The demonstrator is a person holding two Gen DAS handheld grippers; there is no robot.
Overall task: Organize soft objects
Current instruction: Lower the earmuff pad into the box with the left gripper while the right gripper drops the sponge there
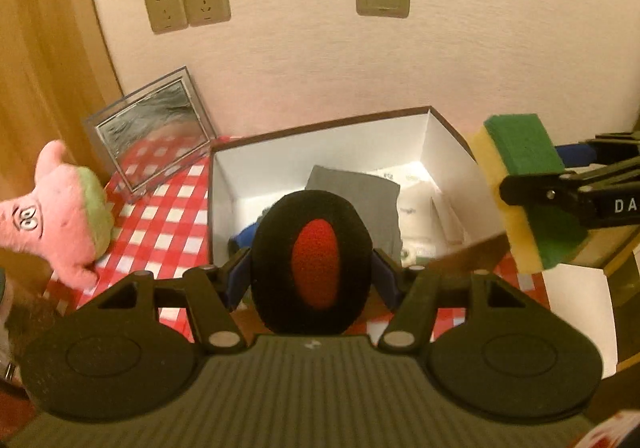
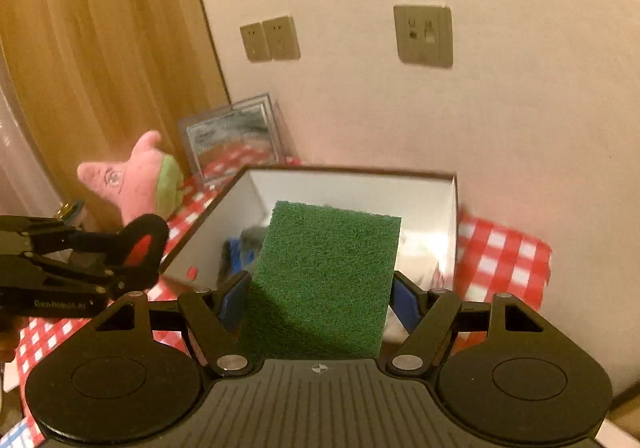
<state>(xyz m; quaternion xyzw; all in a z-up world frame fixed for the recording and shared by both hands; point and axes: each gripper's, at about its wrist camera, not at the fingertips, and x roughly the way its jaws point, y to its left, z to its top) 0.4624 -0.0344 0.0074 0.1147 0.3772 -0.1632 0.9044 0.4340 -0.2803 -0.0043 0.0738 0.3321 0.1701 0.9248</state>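
My left gripper (image 1: 313,274) is shut on a black oval foam pad with a red centre (image 1: 314,260), held upright just in front of the open white box (image 1: 320,126). My right gripper (image 2: 320,298) is shut on a green-topped yellow sponge (image 2: 326,276), held above the near edge of the same box (image 2: 348,170). In the left wrist view the sponge (image 1: 516,144) hangs beside the box's right wall. In the right wrist view the pad (image 2: 154,232) is left of the box. A grey cloth (image 1: 356,200) and papers lie inside the box.
A pink star plush (image 1: 60,216) (image 2: 136,184) stands on the red checked tablecloth (image 1: 160,208) left of the box. A clear acrylic frame (image 1: 152,136) leans against the wall behind it. Wall sockets (image 1: 186,2) sit above. A wooden panel closes the left side.
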